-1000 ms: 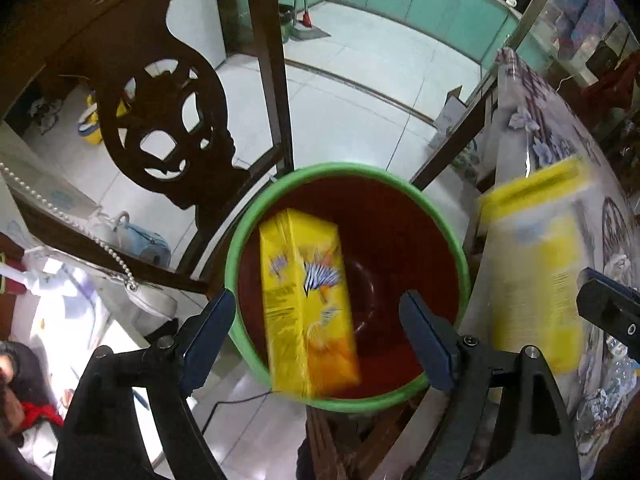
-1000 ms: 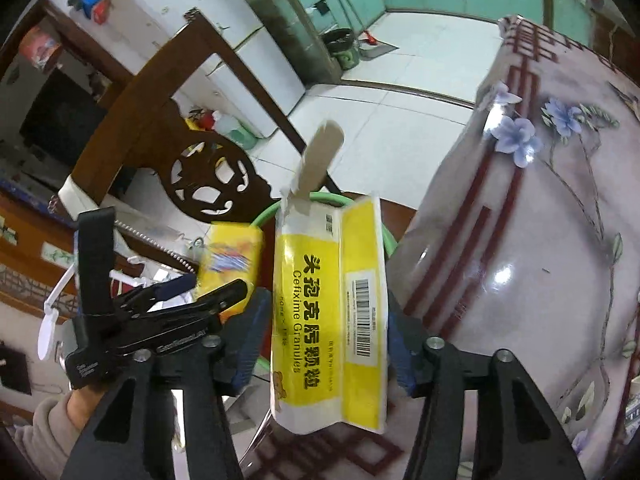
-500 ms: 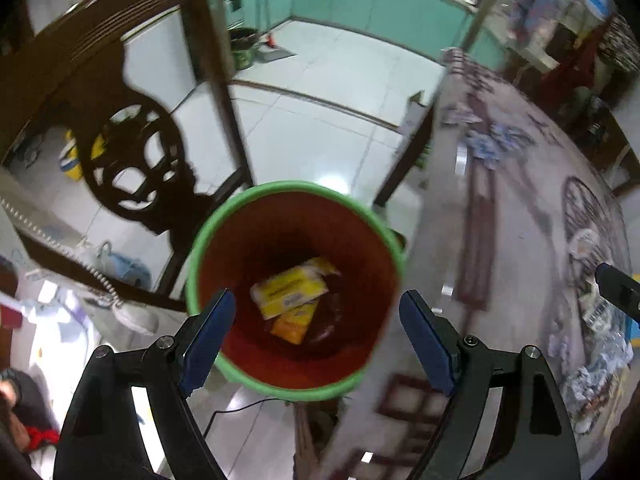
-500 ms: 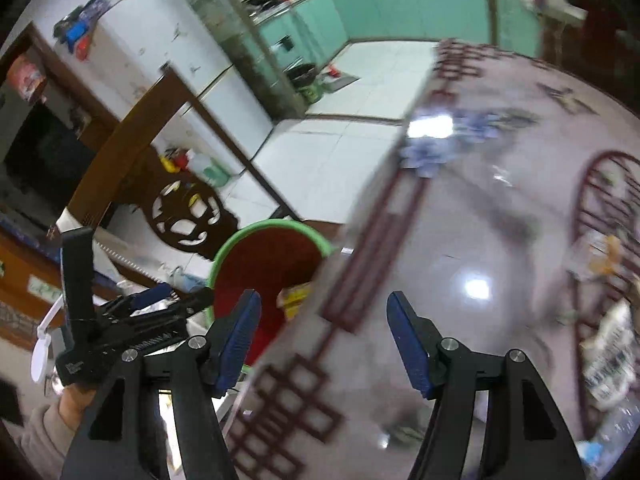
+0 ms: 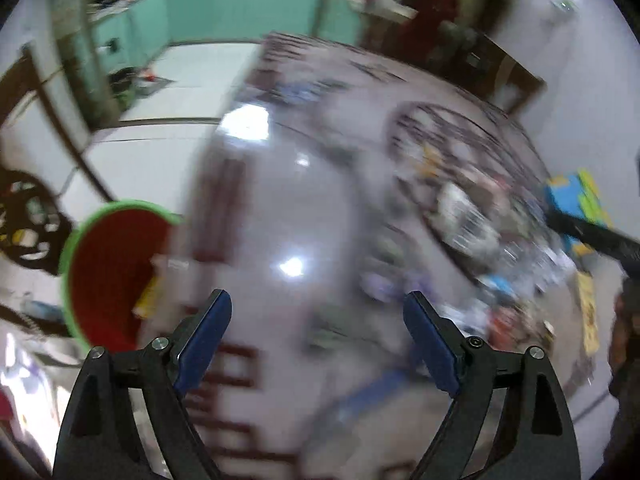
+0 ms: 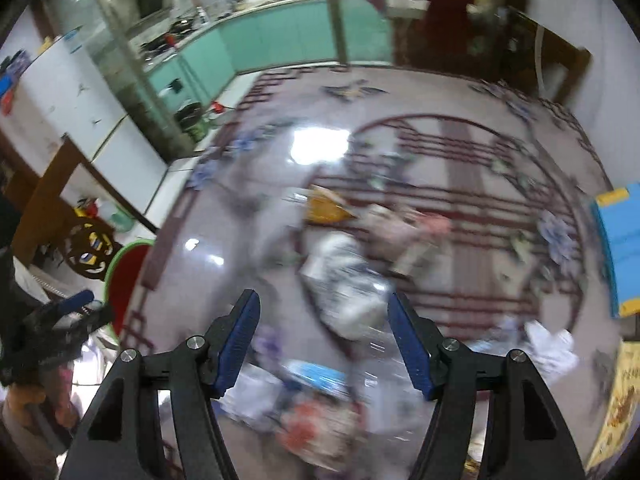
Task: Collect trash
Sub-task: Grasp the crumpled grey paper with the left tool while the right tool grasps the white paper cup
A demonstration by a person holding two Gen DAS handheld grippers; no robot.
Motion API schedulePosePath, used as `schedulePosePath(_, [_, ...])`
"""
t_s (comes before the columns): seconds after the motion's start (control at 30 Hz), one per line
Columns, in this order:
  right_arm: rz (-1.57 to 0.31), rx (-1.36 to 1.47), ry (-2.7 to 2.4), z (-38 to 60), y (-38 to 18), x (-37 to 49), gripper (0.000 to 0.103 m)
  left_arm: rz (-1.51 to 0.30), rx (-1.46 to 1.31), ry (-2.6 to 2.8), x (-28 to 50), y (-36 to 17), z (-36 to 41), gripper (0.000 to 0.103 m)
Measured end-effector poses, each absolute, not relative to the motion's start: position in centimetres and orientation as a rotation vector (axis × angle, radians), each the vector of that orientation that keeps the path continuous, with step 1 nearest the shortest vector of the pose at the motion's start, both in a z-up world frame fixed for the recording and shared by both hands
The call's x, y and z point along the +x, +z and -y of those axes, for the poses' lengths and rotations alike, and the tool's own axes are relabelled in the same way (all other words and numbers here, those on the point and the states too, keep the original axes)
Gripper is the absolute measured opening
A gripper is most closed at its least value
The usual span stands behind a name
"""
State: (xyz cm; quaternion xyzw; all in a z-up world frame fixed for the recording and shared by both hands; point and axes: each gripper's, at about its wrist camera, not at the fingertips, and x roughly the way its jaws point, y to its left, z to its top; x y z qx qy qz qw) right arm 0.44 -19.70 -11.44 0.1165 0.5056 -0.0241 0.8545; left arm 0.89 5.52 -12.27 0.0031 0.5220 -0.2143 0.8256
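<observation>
My left gripper (image 5: 317, 302) hangs over the glossy patterned table (image 5: 288, 208) with its jaws opening and nothing between them. To its left, off the table's edge, stands the red bin with a green rim (image 5: 108, 264), a yellow box (image 5: 146, 296) lying inside. My right gripper (image 6: 323, 302) is open and empty above a heap of trash: a crumpled white wrapper (image 6: 344, 280), a yellow packet (image 6: 326, 208) and a pinkish packet (image 6: 400, 232). The bin (image 6: 124, 276) and my left gripper (image 6: 94, 306) show at that view's left edge. Both views are blurred.
More wrappers and scraps (image 6: 312, 412) lie near the table's front edge. A blue and yellow box (image 6: 624, 248) sits at the table's right side. A carved dark wooden chair (image 6: 88, 252) stands behind the bin. Tiled floor and green cabinets (image 6: 280, 36) lie beyond.
Two yellow boxes dropped into the bin, one from each gripper. Both grippers then swung right, away from the bin and over the table to the trash heap.
</observation>
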Motion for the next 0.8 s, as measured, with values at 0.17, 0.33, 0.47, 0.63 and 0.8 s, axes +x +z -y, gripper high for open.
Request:
schedulePosePath(0.17, [-1.081, 0.27, -0.038, 22.6, -12.5, -2.3, 0.066, -1.163, 0.043, -0.601, -2.1, -14.7, 1.5, 0.088])
schedulePosePath(0.33, [-1.085, 0.278, 0.005, 22.8, -13.3, -2.8, 0.066, -1.273, -0.001, -0.601, -1.6, -17.9, 4.4, 0.044])
schedulePosePath(0.47, [-1.08, 0.283, 0.062, 22.5, -13.7, -1.7, 0.066, -1.26, -0.035, -0.565, -1.9, -17.2, 3.8, 0.038])
schedulePosePath(0.63, [-1.136, 0.297, 0.113, 21.9, -16.0, 1.9, 0.066, -1.209, -0.087, -0.488, -2.8, -15.0, 1.2, 0.038])
schedulePosePath(0.8, [-1.258, 0.3, 0.12, 21.5, -20.3, 5.6, 0.066, -1.182, -0.12, -0.424, -3.0, -13.7, -0.7, 0.039])
